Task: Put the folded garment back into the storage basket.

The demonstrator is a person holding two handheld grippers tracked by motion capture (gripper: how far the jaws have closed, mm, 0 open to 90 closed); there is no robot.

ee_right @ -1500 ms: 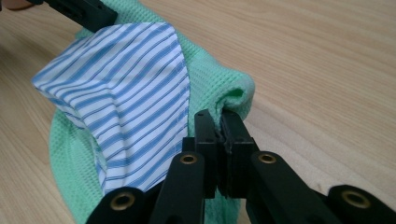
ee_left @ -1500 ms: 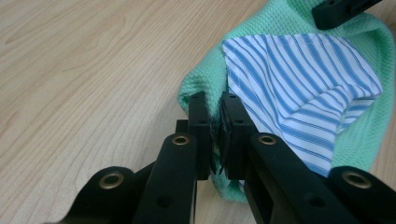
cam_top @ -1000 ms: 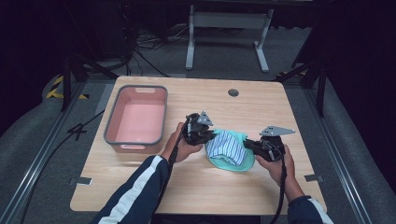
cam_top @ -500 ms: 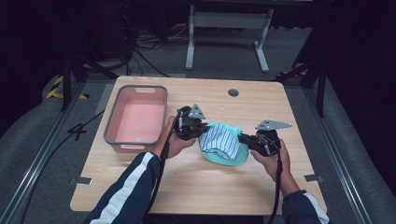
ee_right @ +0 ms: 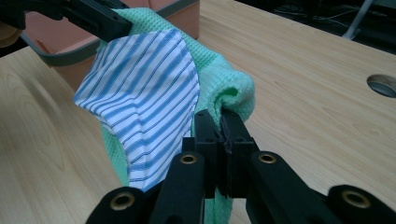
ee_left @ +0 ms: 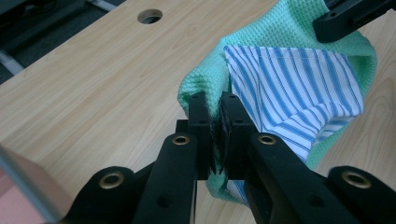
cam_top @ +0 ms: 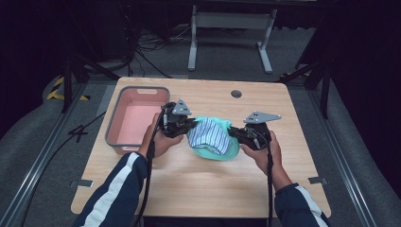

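Up close, the left gripper [ee_left: 215, 133] has its jaws pinched tight on an edge of the green waffle-weave cloth [ee_left: 299, 32], and the right gripper [ee_right: 219, 135] is clamped the same way on the opposite edge. Between them the cloth [cam_top: 217, 150] hangs slung like a hammock, its long axis running from one gripper [cam_top: 185, 126] to the other [cam_top: 235, 135] across the high view, its belly sagging toward the tabletop. A blue-and-white striped cloth [cam_top: 208, 135] lies draped over the green one, its pointed end drooping down the near side. The bundle sits over the middle of the light wooden table [cam_top: 293, 118], just right of a pink bin with a grey rim [cam_top: 137, 118]. A round cable hole [cam_top: 236, 93] lies near the table's far edge. Beyond it are a dark floor, loose cables and a grey metal stand [cam_top: 229, 21].
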